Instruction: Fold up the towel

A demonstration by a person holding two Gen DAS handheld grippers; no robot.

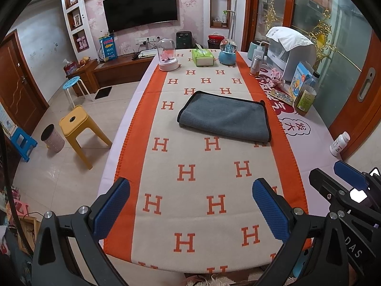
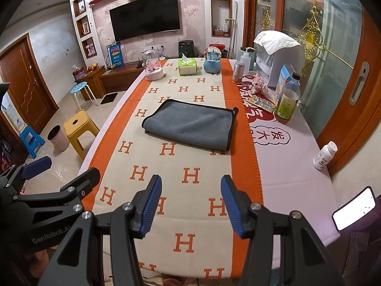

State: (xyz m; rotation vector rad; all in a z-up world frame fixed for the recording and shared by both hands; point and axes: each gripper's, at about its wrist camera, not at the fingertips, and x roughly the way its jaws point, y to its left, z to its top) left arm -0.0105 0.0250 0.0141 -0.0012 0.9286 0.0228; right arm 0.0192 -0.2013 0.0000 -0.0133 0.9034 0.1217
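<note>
A grey towel [image 1: 226, 116] with black edging lies folded in half on the cream and orange H-pattern table cover [image 1: 190, 190]; it also shows in the right wrist view [image 2: 190, 125]. My left gripper [image 1: 190, 212] is open and empty, held above the near end of the table, well short of the towel. My right gripper [image 2: 190, 205] is open and empty too, beside the left one, also short of the towel. The right gripper shows at the right edge of the left wrist view [image 1: 343, 178], and the left gripper at the left edge of the right wrist view [image 2: 59, 169].
At the table's far end stand a glass dome [image 1: 167, 56], a tissue box [image 1: 202, 57] and a snow globe [image 1: 228, 52]. Along the right side are a white appliance [image 1: 290, 54], an oil bottle [image 1: 307, 93], a white pill bottle [image 2: 325, 155] and a phone [image 2: 354, 208]. Stools [image 1: 76, 128] stand left.
</note>
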